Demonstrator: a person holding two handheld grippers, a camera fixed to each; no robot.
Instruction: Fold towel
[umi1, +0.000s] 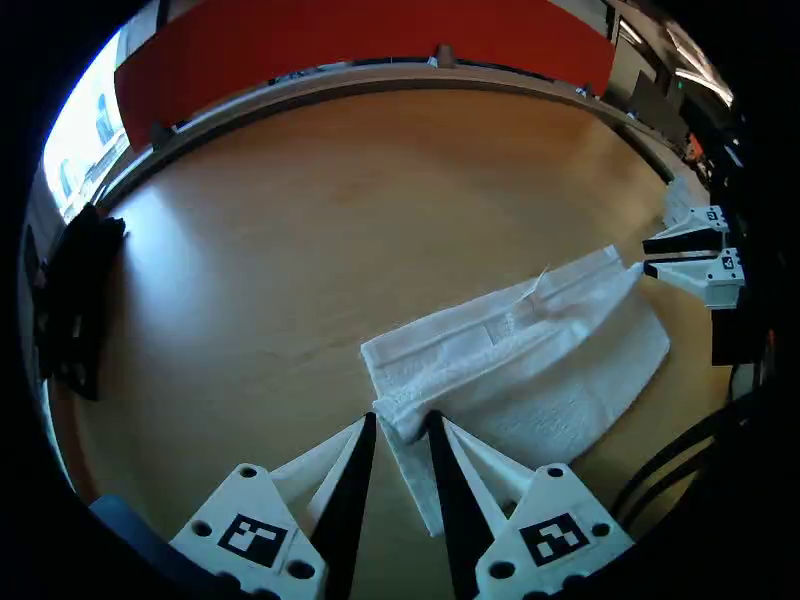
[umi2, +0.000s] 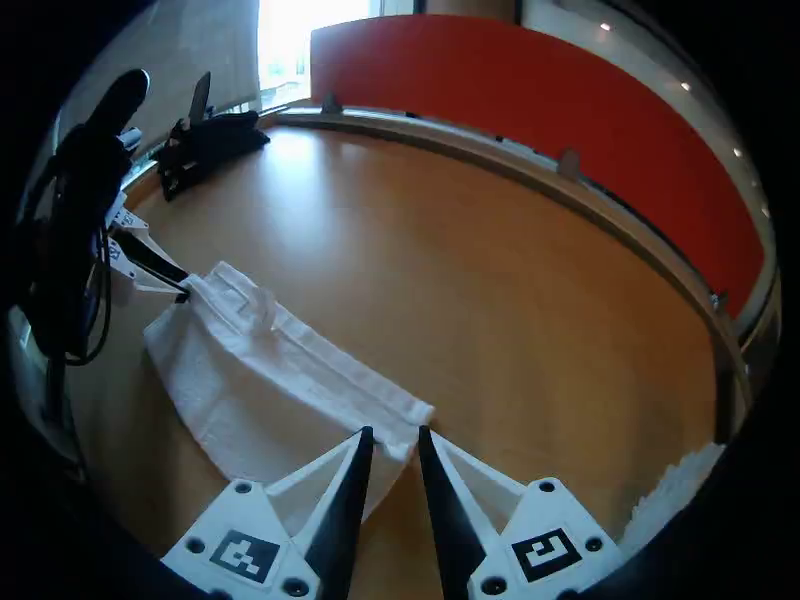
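At 6 o'clock in the left gripper view, the left gripper (umi1: 400, 440) has its fingers closed on one corner of the white towel (umi1: 530, 350). At 6 o'clock in the right gripper view, the right gripper (umi2: 393, 440) pinches the opposite corner the same way. The towel, folded into a long band, spans between them on the wooden bench (umi1: 330, 220), while in the left gripper view a black object (umi1: 75, 290) sits at the bench's 9 o'clock edge and a red panel (umi1: 350, 40) stands along the far edge at 12 o'clock.
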